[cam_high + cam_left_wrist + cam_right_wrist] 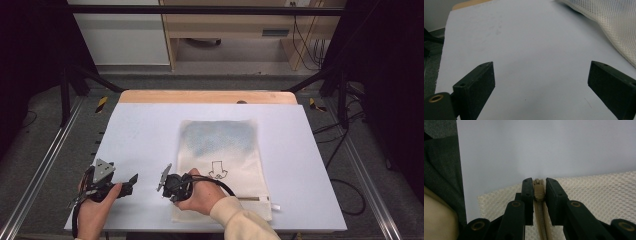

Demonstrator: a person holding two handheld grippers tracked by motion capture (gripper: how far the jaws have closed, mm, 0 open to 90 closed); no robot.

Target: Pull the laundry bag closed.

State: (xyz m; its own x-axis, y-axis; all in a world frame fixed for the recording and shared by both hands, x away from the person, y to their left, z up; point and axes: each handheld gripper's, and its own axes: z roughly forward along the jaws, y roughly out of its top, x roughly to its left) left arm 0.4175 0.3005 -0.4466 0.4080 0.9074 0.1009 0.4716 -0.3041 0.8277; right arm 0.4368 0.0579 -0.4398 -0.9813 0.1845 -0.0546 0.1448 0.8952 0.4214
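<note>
Jaws of right gripper clamped on zipper pull, white table.

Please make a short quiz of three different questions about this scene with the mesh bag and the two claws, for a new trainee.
1. True or false: the left claw is closed on the mesh bag.
2. What does the right claw pinch? A) the zipper pull, B) the table edge, C) a cable.
3. Fill in: the bag lies flat on the ___ table.

Key:
1. False. Its jaws stand wide apart over bare table, with the bag off to one side.
2. A. The tan zipper pull sits between the jaws at the bag's corner.
3. White.
</note>
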